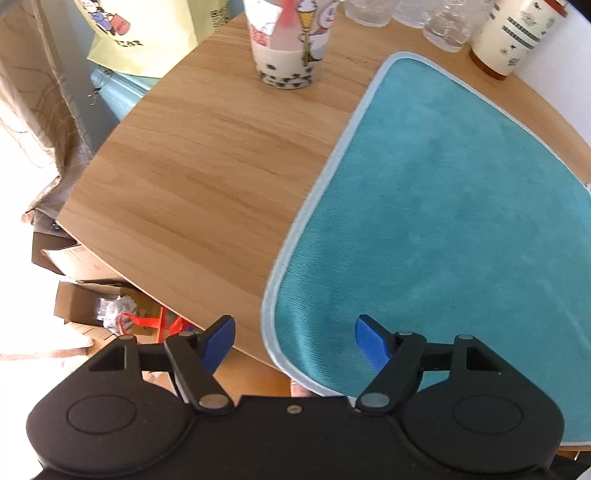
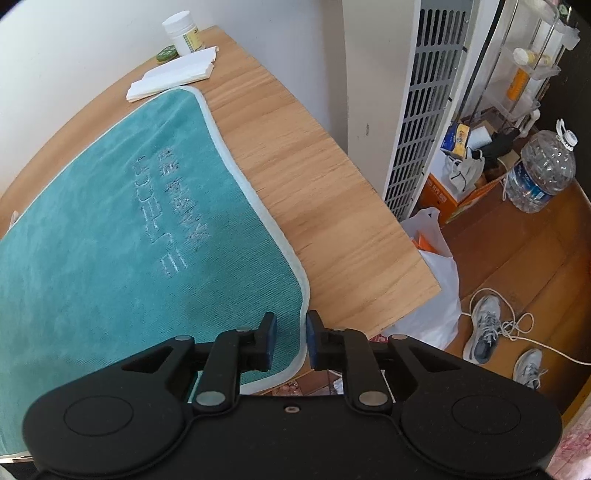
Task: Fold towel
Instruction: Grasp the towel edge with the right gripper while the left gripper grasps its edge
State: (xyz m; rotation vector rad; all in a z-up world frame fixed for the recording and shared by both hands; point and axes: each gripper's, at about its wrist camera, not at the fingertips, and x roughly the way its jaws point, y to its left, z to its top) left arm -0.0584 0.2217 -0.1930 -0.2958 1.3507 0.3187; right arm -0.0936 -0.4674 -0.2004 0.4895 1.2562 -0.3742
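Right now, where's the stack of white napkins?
In the right wrist view, the napkins lie at the towel's far corner, beside the white pill bottle.

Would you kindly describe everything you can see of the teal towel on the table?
The towel is teal, plush-looking cloth with a pale, light-blue bound edge and rounded corners. It lies spread flat and unfolded on the wooden table, its near edge hanging slightly over the table's front. Pale embossed lettering runs along its right side in the right wrist view. The far right corner touches or overlaps a stack of white napkins. The left gripper is open at the near left corner, the right gripper narrowly open at the near right corner; neither grips it.
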